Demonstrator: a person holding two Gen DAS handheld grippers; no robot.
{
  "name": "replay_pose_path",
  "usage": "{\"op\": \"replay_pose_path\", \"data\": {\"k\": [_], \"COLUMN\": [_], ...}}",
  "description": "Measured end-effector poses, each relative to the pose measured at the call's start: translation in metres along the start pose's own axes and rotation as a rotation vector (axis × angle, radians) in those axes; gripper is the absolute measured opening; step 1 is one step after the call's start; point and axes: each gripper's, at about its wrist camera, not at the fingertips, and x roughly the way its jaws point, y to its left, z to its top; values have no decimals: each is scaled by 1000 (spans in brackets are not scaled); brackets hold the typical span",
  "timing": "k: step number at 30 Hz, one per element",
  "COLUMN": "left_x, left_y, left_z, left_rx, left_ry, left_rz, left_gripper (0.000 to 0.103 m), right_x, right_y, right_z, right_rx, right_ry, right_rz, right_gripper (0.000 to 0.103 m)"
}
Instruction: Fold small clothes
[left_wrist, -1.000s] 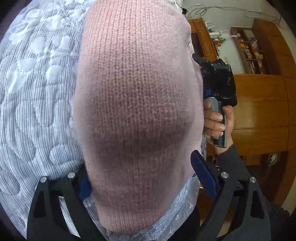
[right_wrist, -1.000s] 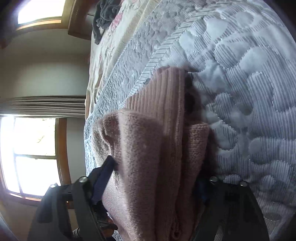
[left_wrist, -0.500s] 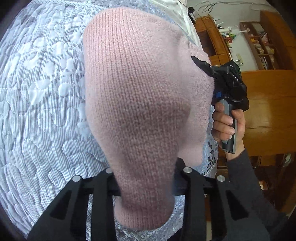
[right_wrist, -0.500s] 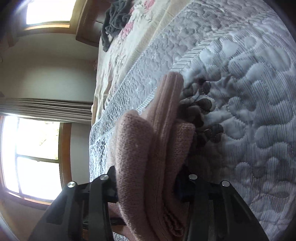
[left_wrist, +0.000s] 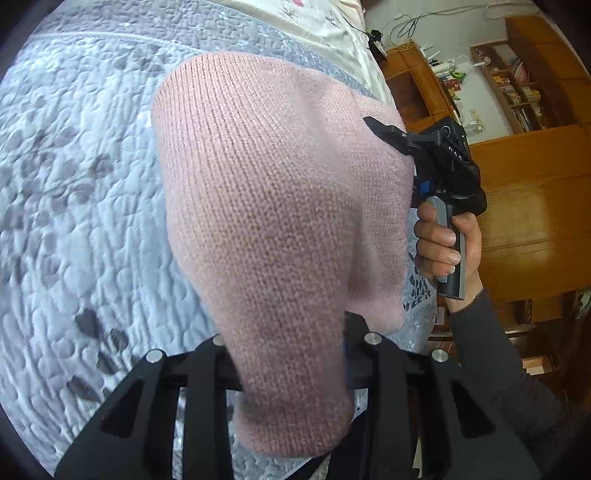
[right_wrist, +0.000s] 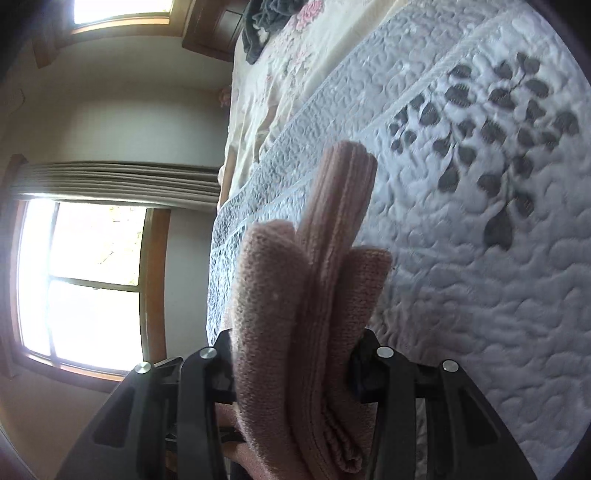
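- Left gripper (left_wrist: 291, 354): jaws closed tight on the pink knit garment (left_wrist: 273, 206), which runs away toward 12 o'clock, raised above the grey quilt (left_wrist: 81, 184).
- Garment's long axis: along both grippers' fingers; neither is clearly nearer.
- Right gripper (right_wrist: 295, 354): clamped on a thick stack of folded layers (right_wrist: 314, 295); seen at 3 o'clock in the left view, a hand (left_wrist: 447, 243) gripping its handle, pointed in sideways.
- Judgement: next, lower the bundle flat onto the quilt.

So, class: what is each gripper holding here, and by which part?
Both hold the pink knit garment. The left gripper pinches one bunched end; the right gripper clamps several folded layers, ribbed edge included, at the opposite side.
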Motion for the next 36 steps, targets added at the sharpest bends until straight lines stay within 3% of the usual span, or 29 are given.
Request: {"op": "replay_pose_path", "data": {"k": [8,15,17,19,20,22,23,25,26,27,30,31,33,36], "left_x": [-28,-4,5,8,7,-10,-22,-53,-67,-80,-97,-96,-63,-30], "left_y": [65,93,99,107,109,112,109,87,73,62,44,41,23,49], "left_z": [-82,-99,-99,-104,-105,-115,-118,-125,-130,-135,-139,-141,-129,-124], "left_rx": [-128,-140,-153,-173,-188,-201,-195,-110,-50,-5,29,41,30,-51], "left_ry": [-7,-18,-23,-28,-36,-49,-73,-162,-211,-258,-340,-337,-302,-237], "left_rz": [19,-11,-9,-2,-5,52,120,270,319,320,132,98,29,-15], "left_gripper": [30,31,35,54,57,69,76,80,80,81,75,68,57,53], "right_x": [90,97,98,100,98,84,71,40,29,23,33,40,52,49], "right_y": [2,-25,-31,-33,-34,-24,-18,-2,6,14,21,20,24,29], "right_z": [-67,-74,-72,-71,-71,-70,-71,-83,-92,-102,-127,-134,-142,-143], "right_rx": [12,24,24,21,26,15,-10,-59,-84,-108,-157,-165,-197,-243], "right_ry": [146,180,192,196,195,154,115,37,15,12,75,101,118,70], "right_rz": [-24,-97,-121,-143,-150,-206,-238,-245,-255,-258,-324,-334,-382,-469], "right_gripper": [43,43,45,51,56,64,70,71,70,64,46,41,21,12]}}
